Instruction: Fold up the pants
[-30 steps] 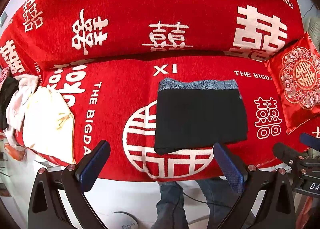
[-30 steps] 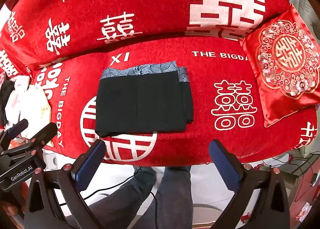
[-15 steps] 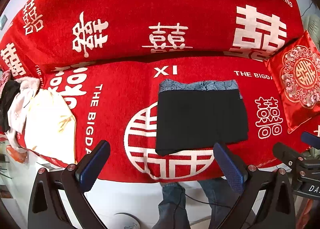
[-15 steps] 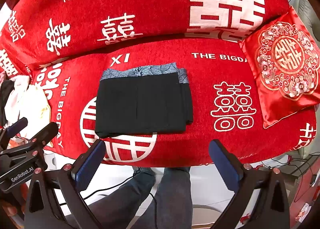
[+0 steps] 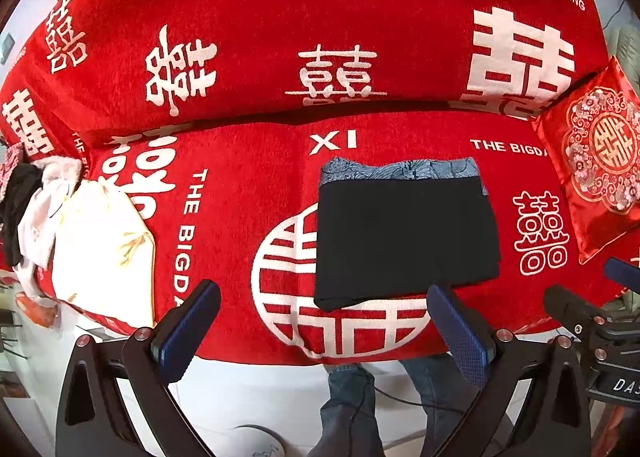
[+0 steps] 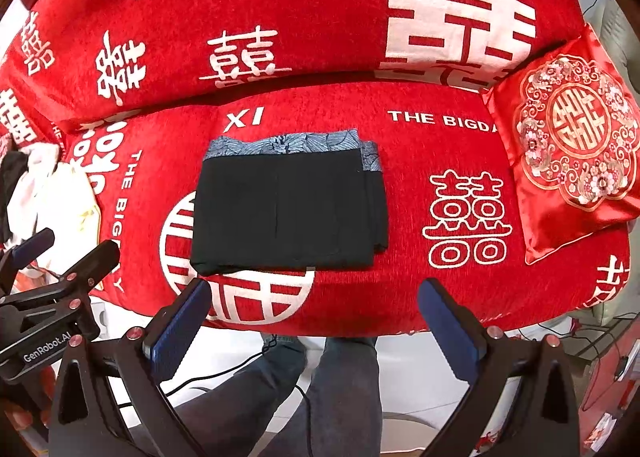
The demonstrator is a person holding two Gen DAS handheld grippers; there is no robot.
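Both grippers have black angular frames with silver screws and blue textured pads (image 5: 456,327); operator's legs (image 6: 320,385) wear blue-grey jeans.

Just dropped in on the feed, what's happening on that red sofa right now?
A person is folding pants with a handheld gripper in each hand. The black pants lie folded into a neat rectangle on the red sofa cover, with a grey patterned band showing along the far edge. Both the left gripper and right gripper are open and held back at the sofa's front edge, touching nothing. A pile of light clothes sits at the left end and a red embroidered cushion at the right.
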